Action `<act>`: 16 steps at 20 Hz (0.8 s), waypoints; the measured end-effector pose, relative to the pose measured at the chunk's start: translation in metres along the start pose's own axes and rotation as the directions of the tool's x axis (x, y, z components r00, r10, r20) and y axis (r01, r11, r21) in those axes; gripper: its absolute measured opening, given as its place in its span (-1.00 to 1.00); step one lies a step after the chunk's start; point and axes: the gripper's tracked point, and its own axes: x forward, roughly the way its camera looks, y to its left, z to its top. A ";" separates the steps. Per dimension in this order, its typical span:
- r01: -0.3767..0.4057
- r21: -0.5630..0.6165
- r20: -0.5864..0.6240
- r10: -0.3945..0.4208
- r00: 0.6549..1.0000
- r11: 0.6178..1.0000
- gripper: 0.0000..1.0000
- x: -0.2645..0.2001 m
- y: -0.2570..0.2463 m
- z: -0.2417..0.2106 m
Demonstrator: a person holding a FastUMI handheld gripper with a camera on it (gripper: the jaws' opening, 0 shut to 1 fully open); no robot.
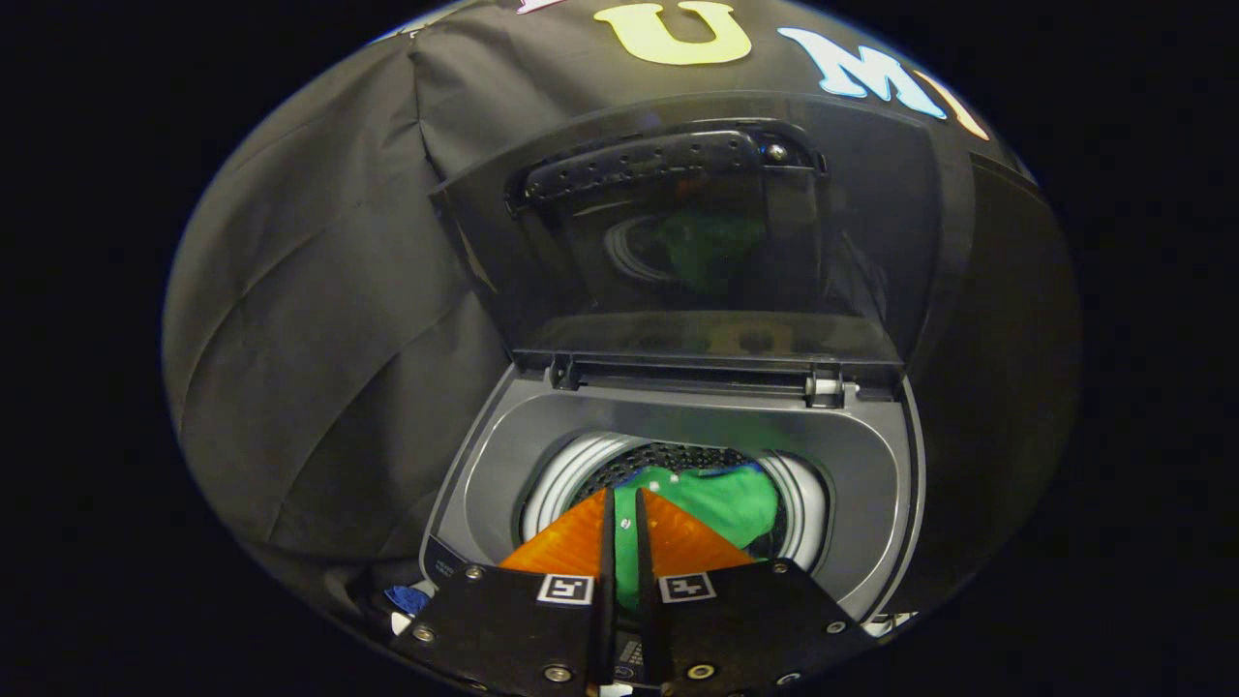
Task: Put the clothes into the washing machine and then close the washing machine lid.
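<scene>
The top-loading washing machine (876,484) stands open, its grey top rim just ahead of me. Its dark see-through lid (697,223) is raised upright at the back, and a green reflection shows in it. A green garment (731,505) with a blue edge lies inside the drum (557,481), below and beyond my fingers. My gripper (623,496) hovers over the drum's near side. Its two orange fingers (571,542) are drawn almost together, leaving only a thin slit. Nothing is pinched between them; the green in the slit is the garment down in the drum.
Black cloth walls the booth behind and on both sides of the machine. The lid hinge (828,387) runs along the back of the opening. A small blue and white item (407,600) lies by the machine's near left corner.
</scene>
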 end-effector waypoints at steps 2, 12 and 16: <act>0.007 0.006 -0.003 -0.007 1.000 1.000 -0.48 0.002 -0.003 -0.006; 0.050 -0.045 0.117 -0.045 0.992 0.998 0.92 -0.027 0.002 0.008; 0.063 -0.077 0.252 -0.042 0.967 0.995 0.91 -0.052 0.012 0.040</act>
